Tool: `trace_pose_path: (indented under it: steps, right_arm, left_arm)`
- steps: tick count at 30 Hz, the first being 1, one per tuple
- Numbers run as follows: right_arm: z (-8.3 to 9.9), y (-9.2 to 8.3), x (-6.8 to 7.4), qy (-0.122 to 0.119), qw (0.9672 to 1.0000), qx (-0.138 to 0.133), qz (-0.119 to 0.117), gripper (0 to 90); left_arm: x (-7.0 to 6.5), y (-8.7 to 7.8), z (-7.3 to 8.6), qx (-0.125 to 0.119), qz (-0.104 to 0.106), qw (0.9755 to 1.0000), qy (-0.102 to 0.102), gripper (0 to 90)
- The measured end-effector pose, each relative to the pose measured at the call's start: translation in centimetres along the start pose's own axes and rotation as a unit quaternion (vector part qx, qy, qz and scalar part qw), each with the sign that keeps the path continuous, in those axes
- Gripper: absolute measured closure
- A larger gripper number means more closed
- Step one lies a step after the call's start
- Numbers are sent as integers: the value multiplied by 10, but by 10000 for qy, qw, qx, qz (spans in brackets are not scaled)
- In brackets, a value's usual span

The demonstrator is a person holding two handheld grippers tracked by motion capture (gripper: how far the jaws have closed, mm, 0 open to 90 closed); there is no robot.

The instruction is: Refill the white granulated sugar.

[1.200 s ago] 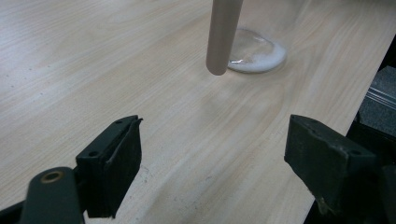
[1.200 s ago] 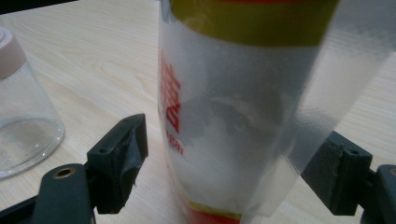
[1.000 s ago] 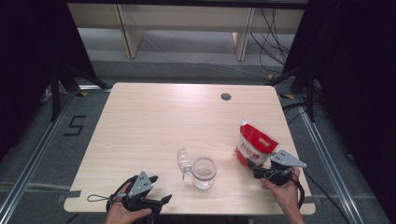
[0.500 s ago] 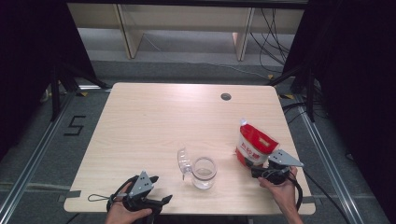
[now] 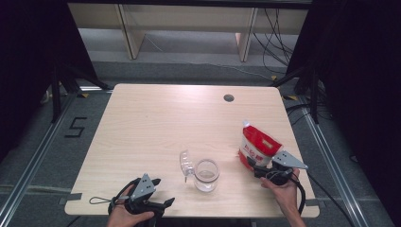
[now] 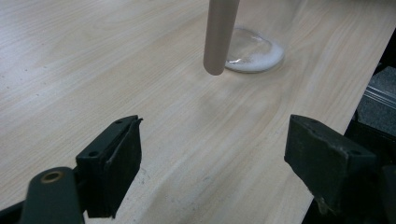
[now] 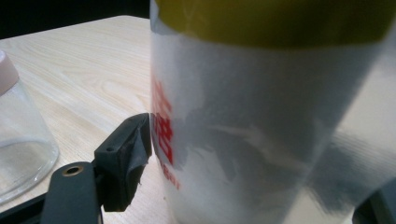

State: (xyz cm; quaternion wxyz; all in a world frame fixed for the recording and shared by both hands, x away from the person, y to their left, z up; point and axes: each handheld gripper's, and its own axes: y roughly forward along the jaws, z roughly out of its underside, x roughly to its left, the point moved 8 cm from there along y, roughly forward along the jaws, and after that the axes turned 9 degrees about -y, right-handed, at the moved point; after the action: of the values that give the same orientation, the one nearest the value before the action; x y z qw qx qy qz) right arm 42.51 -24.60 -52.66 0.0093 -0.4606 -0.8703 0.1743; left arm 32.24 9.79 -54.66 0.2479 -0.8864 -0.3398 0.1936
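While the right gripper [image 5: 257,169] closes in on the red-and-white pouch [image 5: 256,147], nothing on this desk [image 5: 156,123] has been poured or lifted as far as I can judge. The pouch stands upright near the desk's right edge, top sealed from what the high view offers. In the right gripper view it sits squarely between the jaws: the left pad is right at its printed side, touching or a hair off, I can't say which, and the other jaw is barely visible at the frame's corner. Those jaws have just been closing a little with the pouch between them, yet they stand wide, and I see no crease in the film to call it a firm clamp.

Over at the near left corner, the left gripper [image 5: 163,204] rests low over the desk, jaws well apart with bare wood between them, pointing toward the jar [image 5: 206,174].

The jar is clear glass, standing open near the front middle of the desk, its hinged lid [image 5: 186,163] flipped up on the left side. A faint whitish film seems to lie at its bottom; otherwise it looks empty.

So my read: jar opened and ready, pouch just being taken. Left to do, most likely: secure the grip, open the pouch, carry it over and fill the jar.
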Motion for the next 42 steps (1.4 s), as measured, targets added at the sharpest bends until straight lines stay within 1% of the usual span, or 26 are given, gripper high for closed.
trace_pose_path:
  steps: [2, 3, 4, 6, 7, 8, 9, 10, 12, 13, 15, 17, 19, 20, 25, 26, 27, 29, 31, 32, 35, 36, 37, 39, 41, 42]
  right_arm:
    - [0, 0, -1, -125, 9999, 0, -69, 258]
    - [0, 1, -1, -115, 9999, -6, -62, 262]
    - [0, 1, -1, -54, 10000, -5, -47, 262]
    - [0, 2, -2, -128, 9999, -48, -56, 274]
    - [0, 2, -1, -38, 10000, -62, -28, 274]
    - [0, 3, -3, -140, 9999, -85, -40, 276]
    - [0, 2, -1, 16, 10000, -59, -39, 277]
    - [0, 3, -3, -139, 9998, -98, -36, 278]
    - [0, 3, -3, -112, 9999, -111, -24, 283]
    - [-1, 3, -5, -210, 9997, -128, 0, 284]
    - [-1, 4, 0, 62, 9998, -175, -57, 287]
    - [-2, 5, -1, 31, 9998, -198, -70, 290]
    - [-2, 5, -2, -36, 9997, -208, -94, 294]
    - [-2, 6, -2, -38, 9997, -218, -94, 296]
    - [0, 6, -3, -101, 9998, -165, -100, 299]
    - [0, 7, 0, 46, 9998, -165, -133, 303]
    - [0, 8, 0, 26, 9997, -206, -99, 305]
    - [-1, 9, 0, 20, 9995, -253, -168, 309]
    - [-1, 9, -1, 13, 9996, -247, -155, 309]
    - [0, 8, 1, 117, 9995, -239, -141, 309]
    - [1, 8, 1, 130, 9997, -167, -136, 311]
    - [-1, 9, 0, 114, 9995, -270, -134, 312]
    - [-1, 10, 0, 160, 9992, -345, -89, 312]
    - [1, 9, -1, 53, 9996, -197, -174, 312]
    - [1, 11, 0, 130, 9994, -291, -102, 311]
    - [1, 12, 0, 34, 9994, -275, -231, 312]
  left_arm:
    - [0, 0, 0, 5, -1, 10000, 20, 184]
    - [1, 0, -1, 5, 6, 9999, 122, 184]
    - [1, 0, -1, 4, 8, 9999, 126, 184]
    - [1, 0, -1, -7, 4, 9999, 116, 184]
    - [0, 1, -1, -70, 15, 10000, 43, 184]
    - [0, 1, -1, -46, 12, 10000, 70, 183]
    - [1, 0, -1, -6, 8, 9999, 123, 184]
    - [1, 0, -1, -6, 9, 9999, 117, 184]
    - [1, 0, 0, 3, 12, 9999, 122, 184]
    - [1, 1, 0, 0, -1, 9999, 119, 184]
    - [-1, 1, -1, -60, 20, 10000, 54, 184]
    - [1, 0, 0, 10, 17, 9999, 137, 184]
    - [1, 1, 0, 14, 13, 9999, 133, 184]
    - [-1, 1, 1, 13, 20, 10000, 9, 184]
    - [-1, 2, 0, -27, 23, 10000, -40, 184]
    - [-1, 2, 0, -28, 24, 10000, -45, 184]
    - [0, 1, 1, 23, 9, 10000, 9, 184]
    - [-2, 2, 1, -20, 29, 10000, -56, 184]
    - [-1, 2, 0, -64, 61, 10000, 42, 183]
    - [-3, 3, 1, -51, 62, 9999, -62, 184]
    - [-3, 3, 1, -51, 61, 9999, -66, 184]
    - [-3, 3, 0, -59, 59, 9999, -64, 184]
    - [-1, 2, 0, -52, 48, 10000, 68, 184]
    - [0, 1, 1, 32, 9, 10000, 12, 184]
    - [-2, 2, 1, -39, 38, 10000, -55, 184]
    - [-2, 2, 0, -60, 58, 9999, -68, 184]
